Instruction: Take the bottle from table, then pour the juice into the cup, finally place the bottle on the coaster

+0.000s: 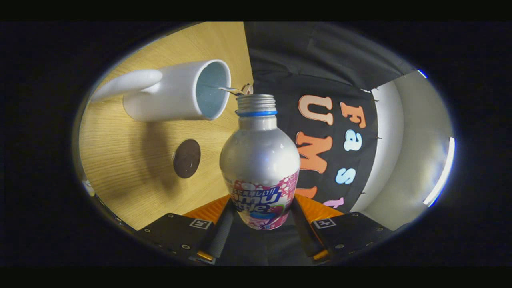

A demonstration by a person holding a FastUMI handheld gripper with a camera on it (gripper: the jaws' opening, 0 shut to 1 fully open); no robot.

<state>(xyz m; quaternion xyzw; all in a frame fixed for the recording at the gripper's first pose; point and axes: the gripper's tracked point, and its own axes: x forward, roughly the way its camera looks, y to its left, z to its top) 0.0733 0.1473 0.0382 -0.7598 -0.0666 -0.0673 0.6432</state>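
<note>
My gripper (pixel 262 216) is shut on a silver bottle (pixel 260 156) with a pink label, both fingers pressing its lower body. The bottle has an open threaded neck with a blue ring. The whole view is rolled, so the bottle is tipped over the wooden table (pixel 120 160). Its mouth lies right beside the rim of a white cup (pixel 176 94) with a handle. A thin stream of liquid reaches from the bottle's mouth into the cup. A round dark brown coaster (pixel 186 158) lies on the table beside the bottle's body, short of the cup.
The black cloth wall (pixel 312 64) stands at the table's far edge. A pale wall (pixel 404 140) with a strip light shows past the cloth.
</note>
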